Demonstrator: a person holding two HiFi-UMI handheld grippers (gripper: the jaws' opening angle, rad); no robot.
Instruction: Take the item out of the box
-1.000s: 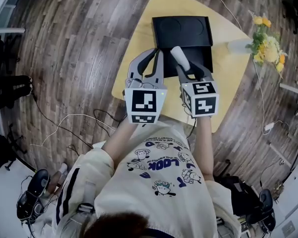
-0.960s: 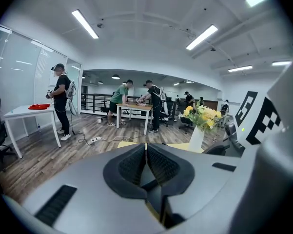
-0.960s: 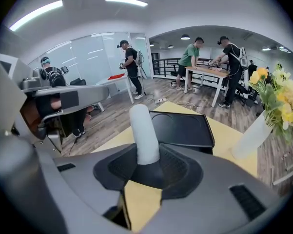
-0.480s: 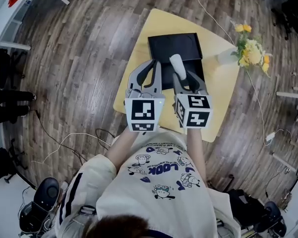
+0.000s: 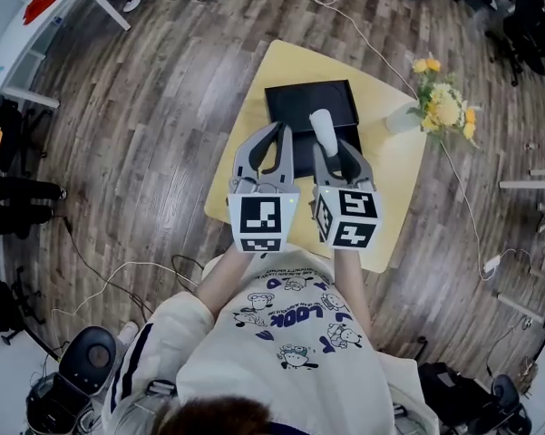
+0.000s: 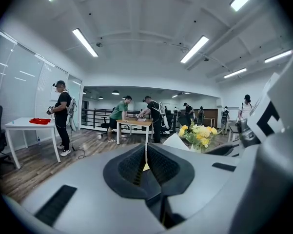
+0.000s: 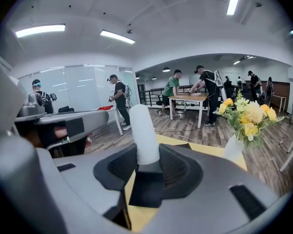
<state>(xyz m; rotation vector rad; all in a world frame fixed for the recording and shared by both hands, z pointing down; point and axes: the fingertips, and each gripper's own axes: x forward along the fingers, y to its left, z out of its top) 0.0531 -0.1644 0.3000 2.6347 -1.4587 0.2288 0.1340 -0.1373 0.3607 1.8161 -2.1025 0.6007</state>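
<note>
The black box (image 5: pixel 295 107) lies open on the yellow table (image 5: pixel 394 175), its lid (image 5: pixel 309 93) spread out at the far side. My right gripper (image 5: pixel 327 145) is shut on a white cylinder-shaped item (image 5: pixel 322 130) with a black base, lifted above the box. In the right gripper view the white item (image 7: pixel 143 133) stands upright between the pads, its black base (image 7: pixel 145 179) low in the jaws. My left gripper (image 5: pixel 270 143) hovers beside it, shut with nothing between its pads (image 6: pixel 145 161).
A vase of yellow flowers (image 5: pixel 440 107) stands on the table's right corner, also in the right gripper view as flowers (image 7: pixel 248 116). Cables run over the wooden floor (image 5: pixel 118 252). Several people stand at tables farther back in the room (image 6: pixel 136 113).
Both grippers have risen, the right one carrying the white item up out of the box. The table and box look smaller and lower beneath them.
</note>
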